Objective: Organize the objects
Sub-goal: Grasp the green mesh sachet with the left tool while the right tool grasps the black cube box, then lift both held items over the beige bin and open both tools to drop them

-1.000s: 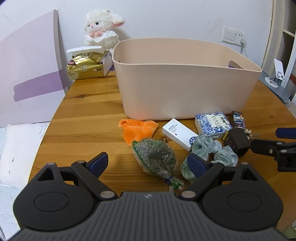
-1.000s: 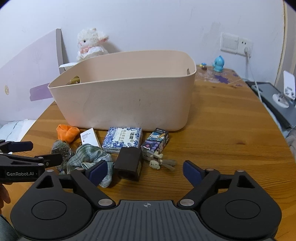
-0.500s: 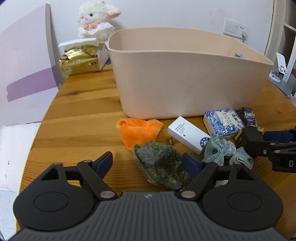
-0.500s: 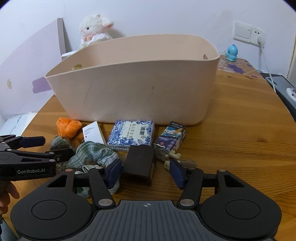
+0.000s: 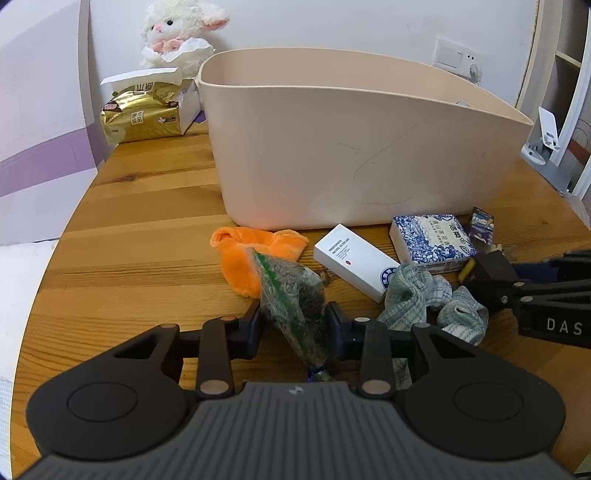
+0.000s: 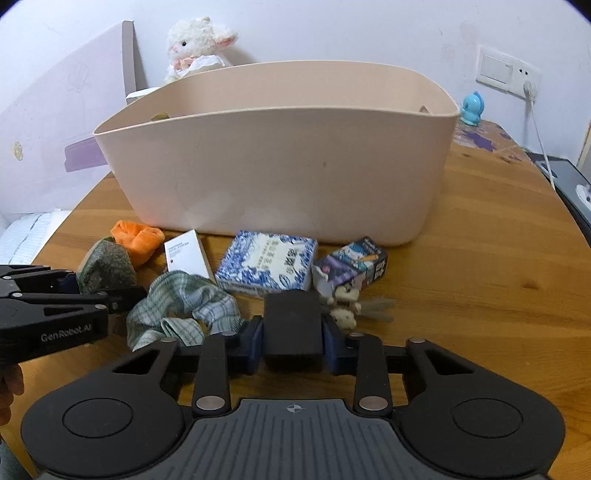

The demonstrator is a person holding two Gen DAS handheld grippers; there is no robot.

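Two grippers close on separate items at the near edge of a round wooden table [image 6: 480, 258]. Nearest on the left, the left gripper [image 5: 294, 326] is clenched on a clear bag of dark dried leaves [image 5: 291, 295] with a green seal strip, the bag standing tilted between the pads. Nearest on the right, the right gripper [image 6: 292, 341] grips a small black box [image 6: 292, 321] squarely between its blue pads. Between the two lies a crumpled green checked cloth [image 6: 184, 310], touching the table beside the bag. Just beyond the black box sit a tiny plush toy [image 6: 345, 306] and a small dark printed carton [image 6: 354, 264]. Farther back, in a loose row, lie an orange cloth [image 5: 255, 251] (partly under the bag), a white box [image 5: 354, 260] and a blue-and-white patterned box [image 5: 430, 238]. Behind the row stands a large beige plastic tub [image 5: 362, 147], close to the boxes; what it holds cannot be made out from here. At the far left, past the tub, rest a gold tissue pack [image 5: 142, 114] and a white stuffed lamb [image 5: 179, 33] against the wall. A small blue figurine [image 6: 471, 109] stands at the far right.
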